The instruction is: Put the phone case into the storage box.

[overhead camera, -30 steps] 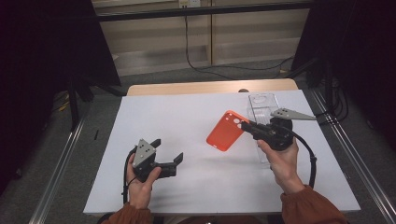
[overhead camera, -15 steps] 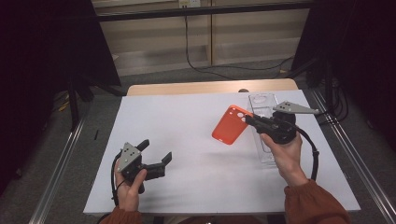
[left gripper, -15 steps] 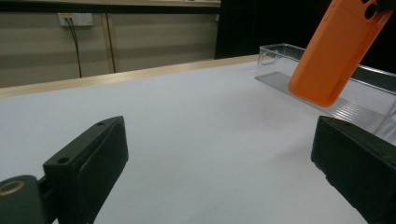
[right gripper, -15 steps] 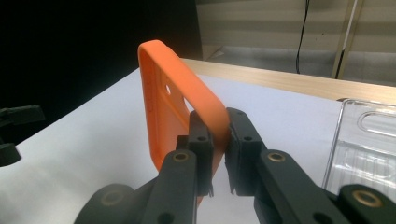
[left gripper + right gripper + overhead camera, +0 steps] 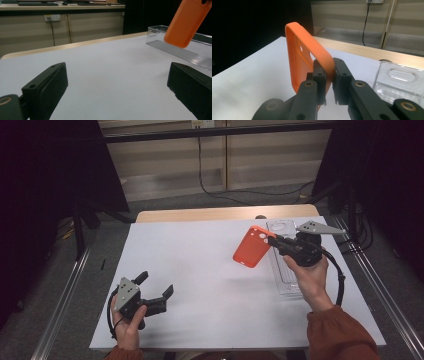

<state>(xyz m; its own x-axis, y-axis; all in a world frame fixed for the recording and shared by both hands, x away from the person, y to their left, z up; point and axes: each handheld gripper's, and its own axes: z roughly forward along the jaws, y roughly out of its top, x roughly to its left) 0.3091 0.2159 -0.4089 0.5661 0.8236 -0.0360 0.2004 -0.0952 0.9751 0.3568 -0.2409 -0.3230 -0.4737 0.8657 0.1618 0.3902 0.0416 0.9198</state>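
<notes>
Since the earlier frames the left tongs (image 5: 155, 292) have slid toward the near left corner of the worktop (image 5: 200, 270), and the right tongs (image 5: 272, 242) have carried the orange phone case (image 5: 253, 246) a little farther from the near edge and slightly higher. The left tongs rest low over the white surface, jaws spread wide and released, with nothing between them; in the left gripper view bare white sheet runs out ahead of them to the pale wooden far edge. The right tongs are clenched on one edge of the orange phone case, gripping its rim near the corner with the camera cut-out, so the case hangs in the air above the right half of the worktop, tilted, with its long side slanting down toward the left. Just right of it, under the right hand (image 5: 310, 280), lies a clear plastic tray (image 5: 285, 280), long, ribbed and glossy, running near-to-far close to the right edge. The case is matte, smooth and rounded at the corners, with a raised lip and small holes beside the lens opening. The middle of the worktop between the two tongs lies open; metal rails flank both sides, and a dark floor and cables sit beyond the far edge.
</notes>
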